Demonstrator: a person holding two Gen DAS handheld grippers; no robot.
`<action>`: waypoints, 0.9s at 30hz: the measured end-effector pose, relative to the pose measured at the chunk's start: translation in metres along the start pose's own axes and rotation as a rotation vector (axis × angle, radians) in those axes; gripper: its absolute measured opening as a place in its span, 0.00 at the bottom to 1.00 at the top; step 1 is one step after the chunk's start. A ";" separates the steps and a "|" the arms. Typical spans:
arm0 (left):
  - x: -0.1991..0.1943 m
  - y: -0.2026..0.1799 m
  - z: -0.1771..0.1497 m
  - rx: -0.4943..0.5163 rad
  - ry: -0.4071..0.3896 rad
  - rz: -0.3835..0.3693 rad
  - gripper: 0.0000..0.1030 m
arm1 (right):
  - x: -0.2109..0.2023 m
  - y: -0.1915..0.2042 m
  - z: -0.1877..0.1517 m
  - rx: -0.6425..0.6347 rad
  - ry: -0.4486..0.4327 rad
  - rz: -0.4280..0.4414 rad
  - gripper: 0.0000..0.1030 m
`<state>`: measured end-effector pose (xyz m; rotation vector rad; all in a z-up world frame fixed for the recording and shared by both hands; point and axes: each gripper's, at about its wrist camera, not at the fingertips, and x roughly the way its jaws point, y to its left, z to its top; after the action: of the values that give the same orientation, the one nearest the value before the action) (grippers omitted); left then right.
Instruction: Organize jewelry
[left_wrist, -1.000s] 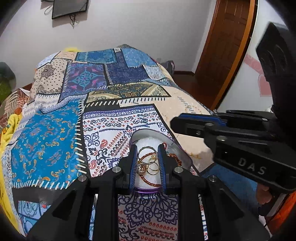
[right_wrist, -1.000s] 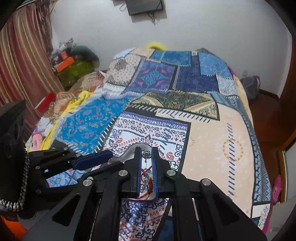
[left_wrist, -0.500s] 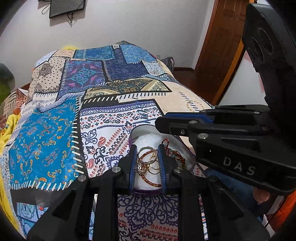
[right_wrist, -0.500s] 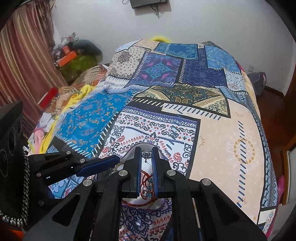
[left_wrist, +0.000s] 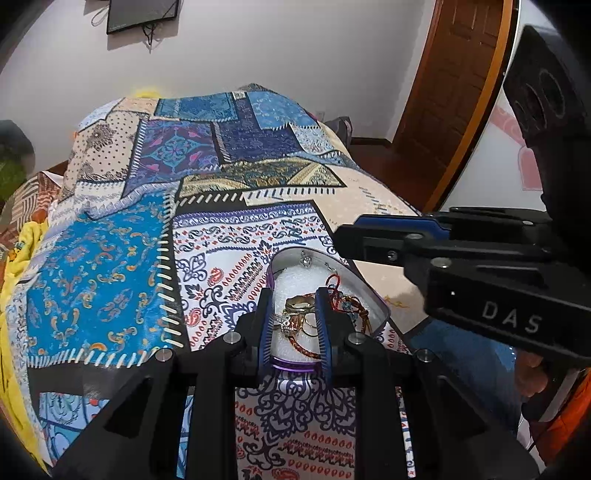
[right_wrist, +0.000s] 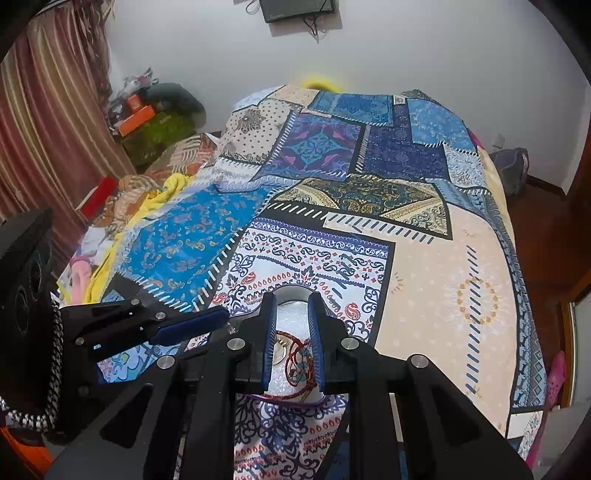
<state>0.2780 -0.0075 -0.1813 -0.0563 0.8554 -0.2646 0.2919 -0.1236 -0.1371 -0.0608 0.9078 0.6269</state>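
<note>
A purple-rimmed oval jewelry tin (left_wrist: 373, 299) with white padding sits on the patchwork bedspread. It holds gold rings (left_wrist: 299, 304), a red cord bracelet (left_wrist: 343, 302) and a small silver pendant (left_wrist: 305, 260) at its far end. My left gripper (left_wrist: 293, 317) hovers open over the tin, its fingers either side of the rings. My right gripper (right_wrist: 291, 328) is open above the same tin (right_wrist: 291, 293), with the red bracelet (right_wrist: 297, 356) showing between its fingers. The right gripper also shows in the left wrist view (left_wrist: 388, 236), reaching in from the right.
The patchwork bedspread (right_wrist: 424, 258) covers the whole bed. Clothes and boxes (right_wrist: 140, 114) pile up by a striped curtain at the left. A wooden door (left_wrist: 454, 92) stands at the right. A wall screen (left_wrist: 142, 14) hangs at the back.
My right gripper has opened and let go of the silver pendant, which now lies at the tin's far end. My left gripper has stayed open over the rings.
</note>
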 end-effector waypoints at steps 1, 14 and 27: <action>-0.004 0.000 0.001 0.001 -0.007 0.004 0.20 | -0.004 0.001 0.000 -0.002 -0.006 -0.004 0.15; -0.120 -0.015 0.017 -0.003 -0.238 0.083 0.20 | -0.113 0.032 -0.003 -0.032 -0.238 -0.083 0.15; -0.283 -0.062 -0.010 0.038 -0.616 0.174 0.50 | -0.259 0.104 -0.046 -0.096 -0.619 -0.227 0.16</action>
<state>0.0807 0.0043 0.0308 -0.0253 0.2394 -0.0878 0.0872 -0.1772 0.0500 -0.0507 0.2665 0.4359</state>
